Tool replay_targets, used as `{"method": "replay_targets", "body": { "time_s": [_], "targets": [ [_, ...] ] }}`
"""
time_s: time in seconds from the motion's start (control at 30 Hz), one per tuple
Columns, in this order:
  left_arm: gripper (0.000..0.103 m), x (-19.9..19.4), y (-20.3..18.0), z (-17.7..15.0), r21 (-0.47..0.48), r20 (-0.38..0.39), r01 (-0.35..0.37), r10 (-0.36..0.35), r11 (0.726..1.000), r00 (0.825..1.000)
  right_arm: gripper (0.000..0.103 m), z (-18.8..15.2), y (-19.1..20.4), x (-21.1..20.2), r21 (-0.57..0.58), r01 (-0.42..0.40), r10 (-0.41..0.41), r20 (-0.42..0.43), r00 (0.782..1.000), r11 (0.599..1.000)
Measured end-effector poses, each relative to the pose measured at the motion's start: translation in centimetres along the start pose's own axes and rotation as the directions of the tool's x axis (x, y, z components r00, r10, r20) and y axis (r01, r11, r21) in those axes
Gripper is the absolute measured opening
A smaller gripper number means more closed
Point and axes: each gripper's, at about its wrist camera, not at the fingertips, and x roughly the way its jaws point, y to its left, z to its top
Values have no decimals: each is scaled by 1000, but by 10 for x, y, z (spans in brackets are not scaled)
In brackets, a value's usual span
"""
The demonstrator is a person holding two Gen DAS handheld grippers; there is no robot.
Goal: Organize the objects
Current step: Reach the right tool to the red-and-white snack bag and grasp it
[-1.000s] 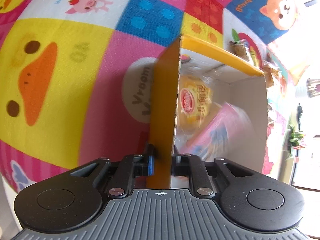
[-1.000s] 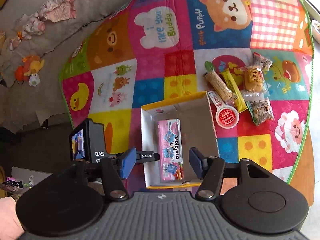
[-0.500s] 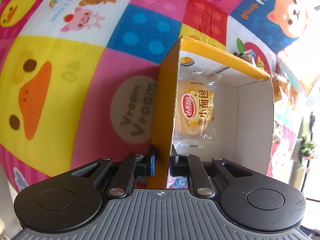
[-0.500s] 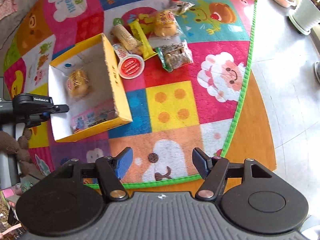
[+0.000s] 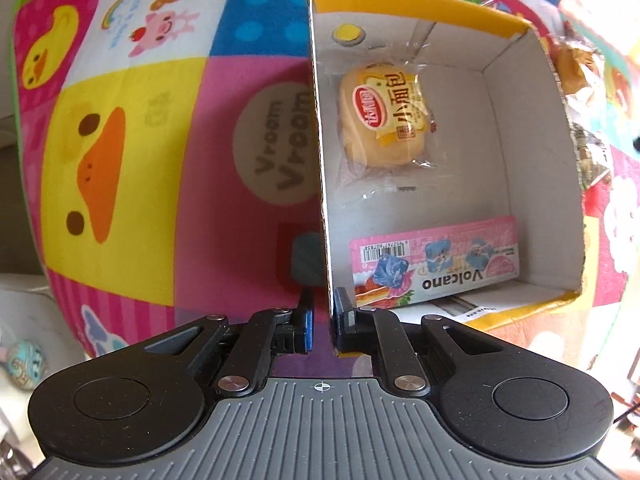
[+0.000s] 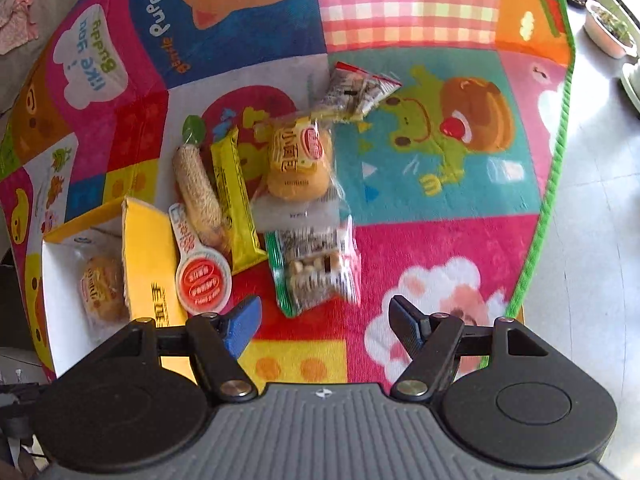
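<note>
Patchwork cartoon play mat (image 6: 420, 16), green-edged, laid on pale grey floor (image 6: 592, 208); potted plants (image 6: 608, 28) at the floor's far edge; yellow cardboard box (image 5: 532, 128) on the mat, holding a wrapped bun (image 5: 384, 116) and a pink Volcano packet (image 5: 436, 264); left gripper (image 5: 322, 312) clamped narrow on the box's near wall; right gripper (image 6: 324, 312) widening, nothing between its jaws, above loose snack packets (image 6: 312, 268) beside the box.

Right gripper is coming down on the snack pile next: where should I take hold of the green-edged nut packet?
Probably from above. The nut packet lies flat on the mat, its bulging middle just ahead of the right gripper, whose jaws are opening. Pinch across the width at mid-length; the bun bag overlaps its far end.
</note>
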Motion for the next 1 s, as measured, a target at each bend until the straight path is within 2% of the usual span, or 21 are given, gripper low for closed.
{"method": "replay_targets", "body": {
  "time_s": [0.17,0.23,0.3,0.37,0.5,0.6,0.67,0.8,1.0],
  "targets": [
    [10,2,-8,1,-35,-1,-15,15,999,1000,71,29,38,12,-163,-82,91,44,995,983],
    [10,1,-8,-2,-72,-2,-25,25,997,1000,63,37,60,22,-229,-102,113,35,993,968],
    [10,0,-8,-5,-113,-6,-17,16,993,1000,48,45,79,36,-279,-103,110,7,994,955],
    [10,-1,-6,-8,-143,-4,-9,9,990,1000,46,49,94,48,-332,-93,100,5,995,939],
    [10,-2,-1,-18,-169,-1,10,-10,986,1000,33,57,120,68,-432,-100,109,-3,994,896],
    [10,-1,-1,-20,-176,-4,10,-11,984,1000,29,59,132,82,-481,-73,80,-5,997,874],
    [10,2,-2,-19,-172,-8,12,-13,985,1000,29,61,133,88,-481,-76,77,-19,997,873],
    [10,5,-5,-17,-140,-8,10,-11,990,1000,27,59,121,82,-436,-71,71,-15,997,897],
    [10,13,-10,-10,-95,0,24,-24,995,1000,26,26,81,33,-322,-60,76,38,996,945]
  ]
}}
